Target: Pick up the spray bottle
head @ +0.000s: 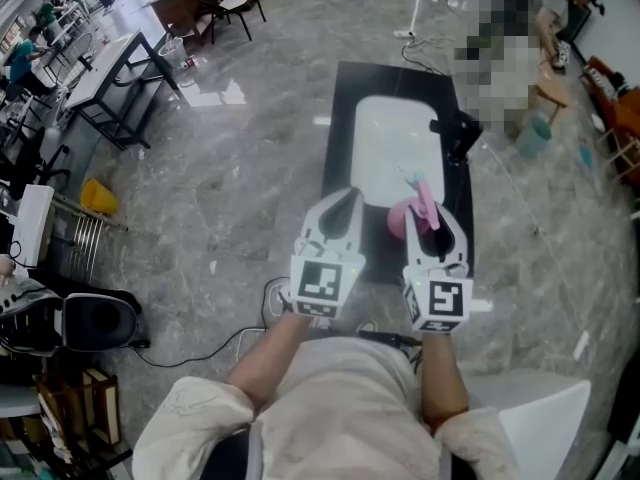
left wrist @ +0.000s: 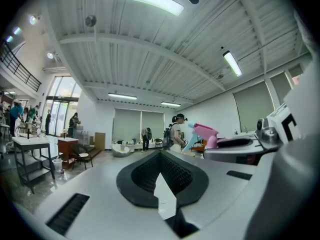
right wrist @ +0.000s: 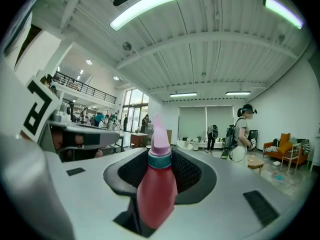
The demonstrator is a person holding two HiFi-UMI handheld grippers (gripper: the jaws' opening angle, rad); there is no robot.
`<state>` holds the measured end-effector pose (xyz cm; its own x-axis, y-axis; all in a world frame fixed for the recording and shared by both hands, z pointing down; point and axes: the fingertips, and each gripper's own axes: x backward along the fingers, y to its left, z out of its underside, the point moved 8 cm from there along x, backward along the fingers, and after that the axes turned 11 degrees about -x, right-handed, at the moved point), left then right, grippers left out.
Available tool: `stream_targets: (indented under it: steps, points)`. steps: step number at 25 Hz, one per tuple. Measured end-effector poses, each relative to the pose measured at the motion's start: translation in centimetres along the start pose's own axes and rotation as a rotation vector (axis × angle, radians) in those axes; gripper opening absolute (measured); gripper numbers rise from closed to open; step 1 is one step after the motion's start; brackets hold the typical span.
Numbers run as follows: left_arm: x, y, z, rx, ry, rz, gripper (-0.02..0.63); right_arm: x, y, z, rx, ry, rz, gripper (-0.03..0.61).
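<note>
My right gripper [head: 432,218] is shut on the pink spray bottle [head: 415,213], held up level above the black table [head: 340,118]. In the right gripper view the bottle [right wrist: 157,184] stands upright between the black pads, its teal collar and pale pink head rising above them. From the left gripper view only the bottle's pink head with its blue trigger [left wrist: 205,132] shows, past the right gripper's side. My left gripper [head: 345,203] hovers beside the right one, also level. Its pads [left wrist: 161,156] meet at the tips with nothing between them.
A white basin [head: 395,148] lies on the black table, with a black object [head: 458,133] at its far right edge. Tables and chairs [head: 120,68] stand at the far left, cables [head: 200,353] trail on the floor, and a person [right wrist: 243,134] stands across the hall.
</note>
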<state>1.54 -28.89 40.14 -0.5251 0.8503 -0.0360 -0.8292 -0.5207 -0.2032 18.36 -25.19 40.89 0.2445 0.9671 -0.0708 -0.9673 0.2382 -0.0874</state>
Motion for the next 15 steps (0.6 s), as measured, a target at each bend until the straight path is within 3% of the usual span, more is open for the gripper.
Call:
stream_targets:
  steps: [9,15]
  points:
    - [0.1,-0.4,-1.5,0.018,-0.044,0.011,0.002,2.5,1.2,-6.6,0.03,-0.203,0.006,0.146]
    - [0.3,-0.3,-1.6,0.019,-0.059,0.004,0.002,2.9,1.2,-7.0,0.026,-0.227,0.011,0.14]
